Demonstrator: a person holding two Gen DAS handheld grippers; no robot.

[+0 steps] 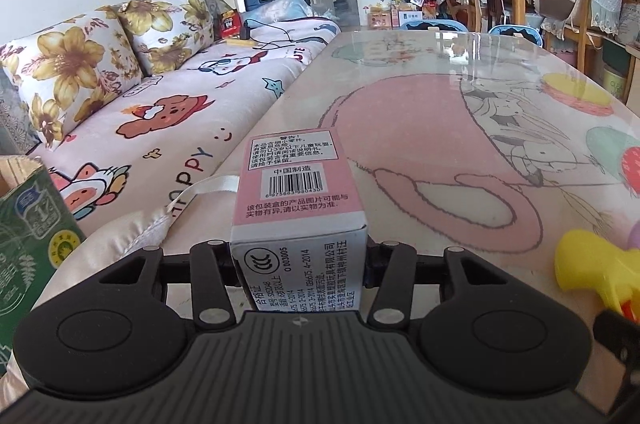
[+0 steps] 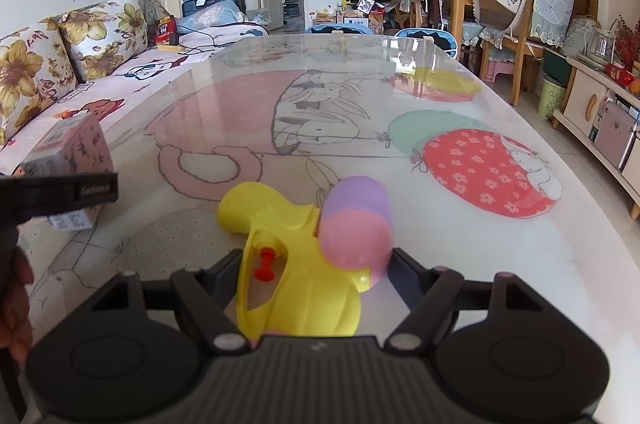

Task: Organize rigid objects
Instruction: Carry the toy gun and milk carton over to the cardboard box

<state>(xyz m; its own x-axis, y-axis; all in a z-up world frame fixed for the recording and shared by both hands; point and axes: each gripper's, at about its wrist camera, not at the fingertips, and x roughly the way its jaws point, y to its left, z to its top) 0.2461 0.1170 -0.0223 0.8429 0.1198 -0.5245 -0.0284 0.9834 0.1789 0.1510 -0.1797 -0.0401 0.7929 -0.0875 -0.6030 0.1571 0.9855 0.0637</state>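
Note:
My left gripper [image 1: 299,256] is shut on a pink and white toy box [image 1: 298,184] with a barcode, held over the table's left edge. The box also shows in the right wrist view [image 2: 76,148], clamped by the left gripper's black finger. My right gripper [image 2: 316,264] is shut on a yellow toy water gun [image 2: 296,264] with a red trigger and a pink and purple tank [image 2: 356,224], just above the table. The gun's yellow end shows in the left wrist view [image 1: 592,268] at the far right.
The glossy table [image 2: 360,96] carries a cartoon rabbit and balloon print. A sofa [image 1: 180,112] with flowered cushions runs along the left. A green carton [image 1: 32,248] stands at the near left. Chairs and cluttered furniture stand beyond the far end and to the right.

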